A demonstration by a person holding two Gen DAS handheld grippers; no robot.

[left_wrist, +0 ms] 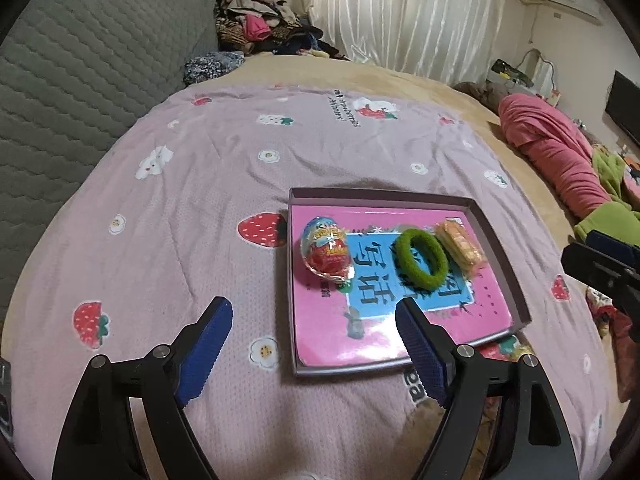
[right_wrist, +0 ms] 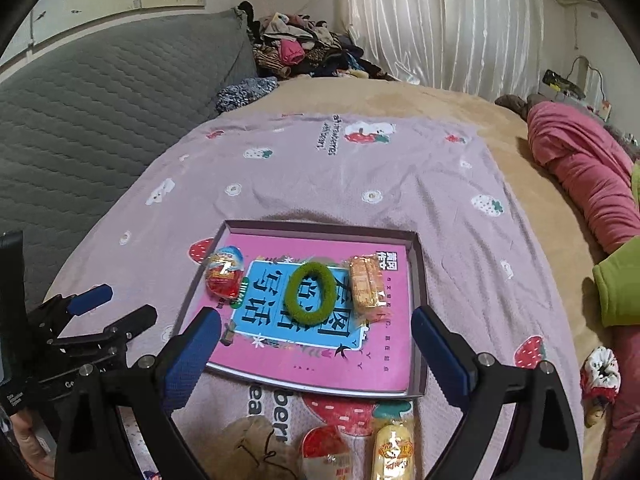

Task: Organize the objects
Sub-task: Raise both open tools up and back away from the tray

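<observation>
Shallow tray (right_wrist: 418, 264) on strawberry-print sheet (right_wrist: 328, 184) on bed. Pink book (right_wrist: 320, 360) lining tray; large Chinese title characters on blue panel, not legible with certainty. On book, left to right: foil-wrapped egg (right_wrist: 224, 276), print unreadable; green hair tie (right_wrist: 311, 294); wrapped biscuits (right_wrist: 365, 288). Sheet lettering partly reads "strawberries". Left gripper (left_wrist: 314, 316) jaws apart, empty. Right gripper (right_wrist: 316, 326) jaws apart, empty. Yellow snack packet (right_wrist: 392, 448) below tray, label unreadable.
</observation>
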